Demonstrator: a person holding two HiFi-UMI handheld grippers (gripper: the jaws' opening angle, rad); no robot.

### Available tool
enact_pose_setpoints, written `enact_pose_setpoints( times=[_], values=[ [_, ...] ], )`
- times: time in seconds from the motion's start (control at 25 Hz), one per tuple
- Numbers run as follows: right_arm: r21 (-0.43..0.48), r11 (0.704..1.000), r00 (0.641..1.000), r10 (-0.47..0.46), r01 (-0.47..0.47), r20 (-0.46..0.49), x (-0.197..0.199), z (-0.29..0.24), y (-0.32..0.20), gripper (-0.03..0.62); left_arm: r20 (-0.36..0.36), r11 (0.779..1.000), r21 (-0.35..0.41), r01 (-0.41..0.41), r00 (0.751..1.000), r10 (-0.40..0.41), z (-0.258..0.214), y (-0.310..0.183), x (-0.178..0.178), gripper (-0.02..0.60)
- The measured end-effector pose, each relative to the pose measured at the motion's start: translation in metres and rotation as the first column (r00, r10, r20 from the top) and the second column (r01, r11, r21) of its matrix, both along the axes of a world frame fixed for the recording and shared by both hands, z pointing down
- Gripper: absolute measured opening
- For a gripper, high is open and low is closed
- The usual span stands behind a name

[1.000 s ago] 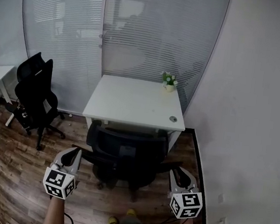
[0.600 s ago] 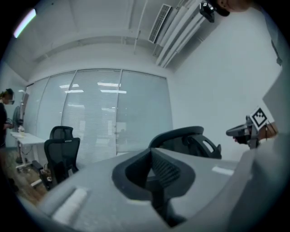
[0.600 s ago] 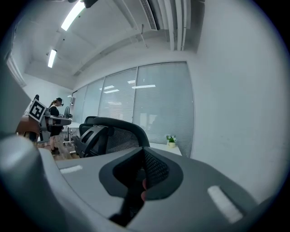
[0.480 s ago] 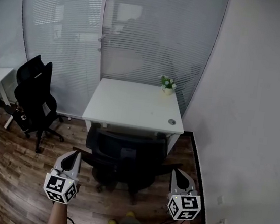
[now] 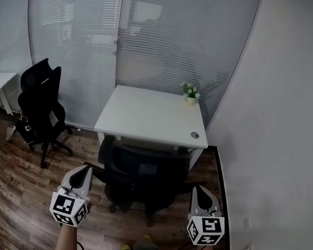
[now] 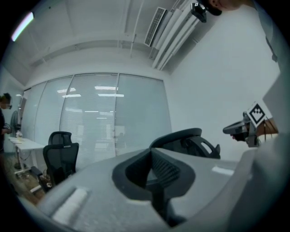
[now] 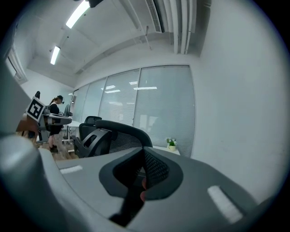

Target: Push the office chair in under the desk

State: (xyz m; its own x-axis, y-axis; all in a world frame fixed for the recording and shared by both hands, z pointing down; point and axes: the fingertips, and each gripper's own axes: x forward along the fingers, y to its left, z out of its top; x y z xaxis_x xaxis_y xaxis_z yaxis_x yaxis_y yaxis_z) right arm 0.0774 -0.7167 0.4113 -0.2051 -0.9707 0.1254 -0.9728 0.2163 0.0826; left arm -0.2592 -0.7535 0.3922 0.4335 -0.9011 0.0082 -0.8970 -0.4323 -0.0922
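Against the blinded glass wall: a white rectangular tabletop (image 5: 146,114) stands with one long edge facing the person; a small potted plant with white flowers (image 5: 190,93) sits at its far right corner.

Chair: a black mesh-backed office chair (image 5: 142,168) on castors stands on the dark wood-plank floor (image 5: 16,189), just before the tabletop's near edge. Its backrest faces the person and its seat faces the knee space. Most of it looks to be outside the tabletop.

Left tongs (image 5: 85,170): closed tight with nothing between them, pointing level beside the chair's left armrest. From the left gripper view, the tips (image 6: 152,156) meet and the backrest (image 6: 186,140) rises beyond them to the right.

Right tongs (image 5: 199,191): also closed tight and empty, beside the right armrest. From the right gripper view, the tips (image 7: 144,155) meet and the backrest (image 7: 113,131) rises beyond them to the left.

Contact: I cannot tell whether either pair touches the chair.

Line of the push: the chair lies ahead of both tongs and between them, with the tabletop straight beyond it. Neither hand looks nearer than the other. I'd judge an even shove from both sides would send it straight in; an uneven one could swivel it.

Off to the left: a second black high-backed chair (image 5: 36,103) stands well apart from all this.
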Motion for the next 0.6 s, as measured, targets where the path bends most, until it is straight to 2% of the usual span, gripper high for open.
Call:
enact_pose_setpoints(
  times=[0.28,0.6],
  values=[
    [0.009,1.000,1.000,-0.010,0.009,0.026,0.001,0.003,-0.002,0.002,-0.006,1.000,0.000,0.006,1.000,-0.006,0.000,0.000,-0.002,-0.002],
    [0.020,0.999,0.998,-0.029,0.028,0.050,0.008,0.001,-0.005,0.002,0.009,1.000,0.001,-0.007,1.000,0.007,-0.002,-0.001,0.013,-0.002]
  ],
)
